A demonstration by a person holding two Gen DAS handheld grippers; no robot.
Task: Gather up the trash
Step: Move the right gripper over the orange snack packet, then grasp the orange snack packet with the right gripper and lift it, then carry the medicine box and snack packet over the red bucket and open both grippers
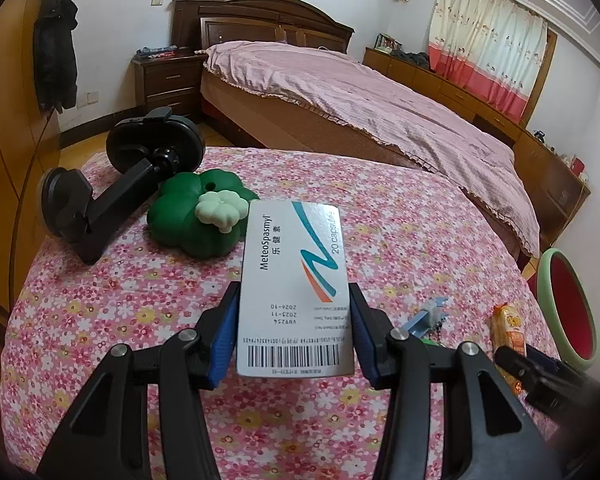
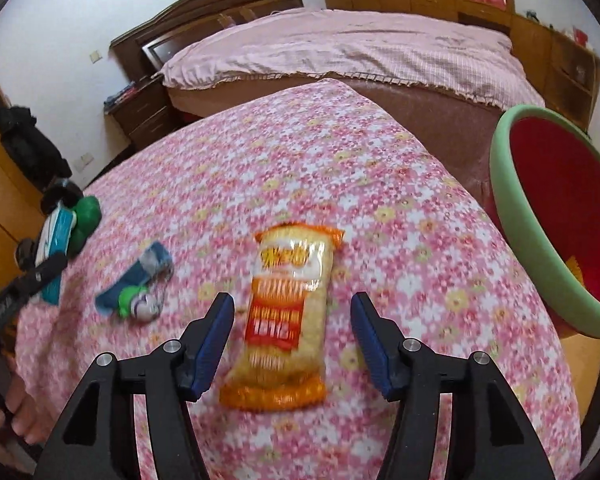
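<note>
A white medicine box (image 1: 296,276) printed "MeteoSpasmyl" stands upright between the blue pads of my left gripper (image 1: 295,292), which is shut on its sides above the flowered tablecloth (image 1: 120,320). An orange snack packet (image 2: 288,312) lies flat on the cloth. My right gripper (image 2: 292,300) hovers over the packet, open, with the packet lying between the fingers and a gap on each side. A red bin with a green rim (image 2: 514,208) stands tilted at the table's right edge. The left wrist view shows the same packet (image 1: 508,324) and bin rim (image 1: 546,284) at the right.
A green clover-shaped toy (image 1: 196,216) and a black suction-cup phone holder (image 1: 140,176) sit at the table's far left. A blue keychain with a small figure (image 2: 140,284) lies left of the packet. A bed with a pink cover (image 1: 340,92) stands beyond the table.
</note>
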